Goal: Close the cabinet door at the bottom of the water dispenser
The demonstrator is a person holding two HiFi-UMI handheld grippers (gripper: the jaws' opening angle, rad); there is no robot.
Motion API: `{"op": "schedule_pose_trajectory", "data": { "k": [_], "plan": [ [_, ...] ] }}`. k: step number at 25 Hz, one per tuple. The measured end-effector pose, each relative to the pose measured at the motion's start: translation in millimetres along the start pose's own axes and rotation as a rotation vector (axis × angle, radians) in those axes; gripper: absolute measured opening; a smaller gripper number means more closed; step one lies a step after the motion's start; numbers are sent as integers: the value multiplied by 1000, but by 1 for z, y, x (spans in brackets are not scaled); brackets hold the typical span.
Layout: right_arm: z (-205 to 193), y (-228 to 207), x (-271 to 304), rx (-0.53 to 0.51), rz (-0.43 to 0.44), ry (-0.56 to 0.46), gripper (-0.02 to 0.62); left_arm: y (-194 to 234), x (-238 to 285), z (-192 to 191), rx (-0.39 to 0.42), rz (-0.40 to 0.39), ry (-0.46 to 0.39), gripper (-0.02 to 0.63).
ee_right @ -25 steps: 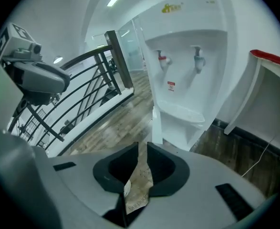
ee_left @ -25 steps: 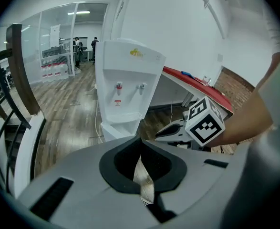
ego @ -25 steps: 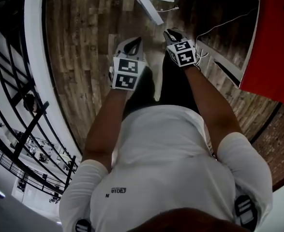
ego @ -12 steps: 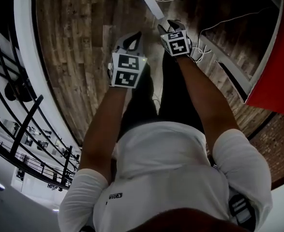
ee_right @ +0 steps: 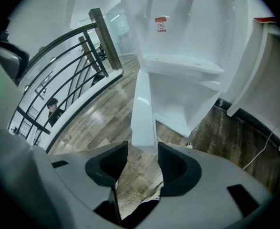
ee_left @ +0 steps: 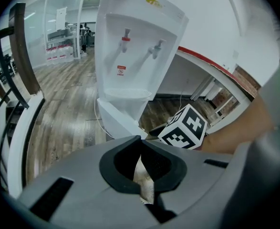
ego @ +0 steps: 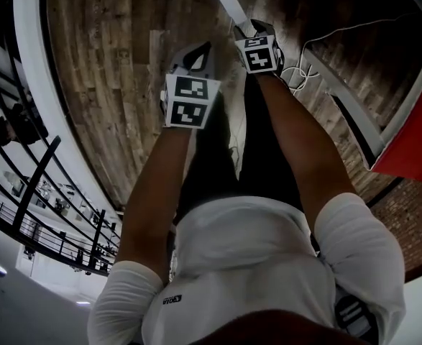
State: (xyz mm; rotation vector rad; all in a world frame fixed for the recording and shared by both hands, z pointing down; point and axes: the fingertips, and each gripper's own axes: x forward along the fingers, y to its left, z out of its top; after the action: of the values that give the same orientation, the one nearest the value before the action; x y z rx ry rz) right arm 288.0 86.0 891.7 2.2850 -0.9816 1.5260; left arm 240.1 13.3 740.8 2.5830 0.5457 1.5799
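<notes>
The white water dispenser [ee_left: 139, 46] stands on the wood floor, its bottom cabinet door [ee_left: 115, 120] swung open towards me. In the right gripper view the door's [ee_right: 143, 104] narrow free edge runs down to the gap between the fingertips. My right gripper [ee_right: 143, 149] has just been opening its jaws; they stand wide, with the edge in line between them and the pads not pressing it. From above, the right gripper [ego: 257, 33] sits at the door edge [ego: 227, 6]. My left gripper [ego: 198, 54] hangs beside it, left of the door. Its fingertips [ee_left: 140, 138] meet, holding nothing.
A black railing on a white curved base [ego: 34, 85] runs along the left. A white cable [ego: 297, 70] lies on the floor right of the door. A white frame [ego: 347, 106] and a red panel [ego: 412, 157] stand at the right. The person's legs fill the middle.
Both grippers have sunk towards the floor as the person bent down. The right gripper has come up against the lower end of the door edge.
</notes>
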Motion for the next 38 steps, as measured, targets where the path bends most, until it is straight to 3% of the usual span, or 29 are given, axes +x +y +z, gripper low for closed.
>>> {"op": "schedule_pose_trajectory", "data": {
  "k": [6,13,32,38],
  "plan": [
    [1,4,14,-99,-11,53,175,2,2,-8,1,3,17,-5],
    [2,-4,16,-43,-34,43,173,3,6,-5,9,-1,26,-5],
    [12,-60,10,-81,-51,6,173,-12,26,12,75,-35,55,-5],
    [15,-80,7,-19,-69,-12,173,-12,31,23,73,-34,51,-5]
  ]
}}
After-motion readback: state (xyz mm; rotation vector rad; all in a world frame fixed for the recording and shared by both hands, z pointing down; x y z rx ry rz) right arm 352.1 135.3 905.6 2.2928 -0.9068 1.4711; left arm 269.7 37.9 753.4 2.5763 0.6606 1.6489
